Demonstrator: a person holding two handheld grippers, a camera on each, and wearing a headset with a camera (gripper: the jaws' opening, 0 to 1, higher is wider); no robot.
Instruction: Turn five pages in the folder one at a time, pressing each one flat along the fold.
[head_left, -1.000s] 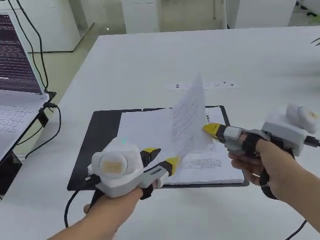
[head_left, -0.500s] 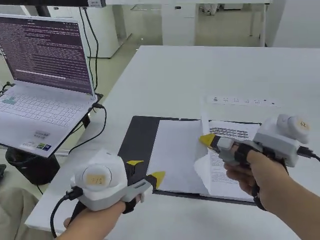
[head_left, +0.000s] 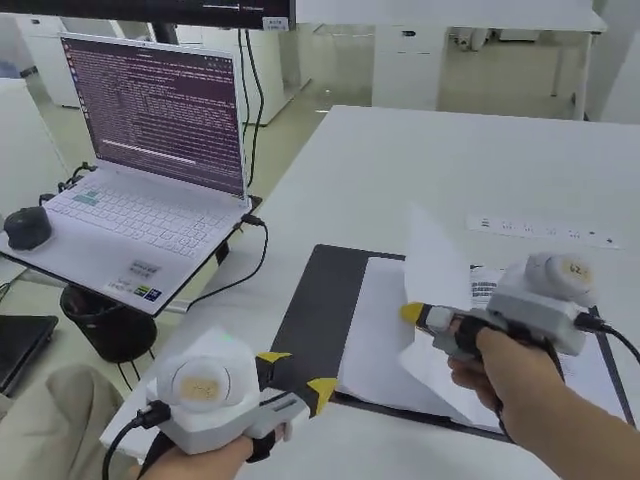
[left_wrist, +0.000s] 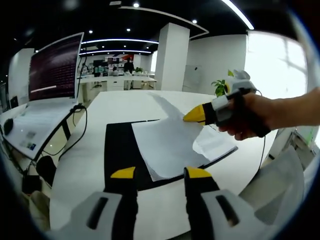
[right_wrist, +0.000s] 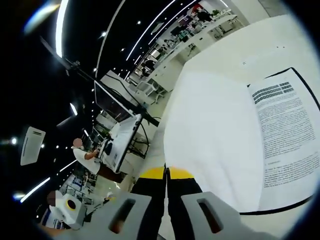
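A black folder (head_left: 318, 300) lies open on the white table (head_left: 400, 160) with white sheets in it. My right gripper (head_left: 410, 313) is shut on the edge of one page (head_left: 436, 255), held lifted and curved over the left-hand stack. In the right gripper view the page (right_wrist: 210, 130) runs out from the closed yellow tips (right_wrist: 167, 173), and a printed page (right_wrist: 285, 125) lies flat on the right. My left gripper (head_left: 296, 372) hovers open and holding nothing, just off the folder's near left corner. In the left gripper view, past its tips (left_wrist: 160, 173), the right gripper (left_wrist: 194, 114) holds the page (left_wrist: 165, 142).
An open laptop (head_left: 150, 160) stands on a lower stand to the left, with a cable (head_left: 245, 265) hanging by the table edge and a mouse (head_left: 27, 228) further left. A white power strip (head_left: 545, 230) lies beyond the folder. The table's left edge is close to my left gripper.
My right gripper has carried the lifted page leftwards across the fold. My left gripper has drawn back off the folder toward its near left corner. The head camera has swung left.
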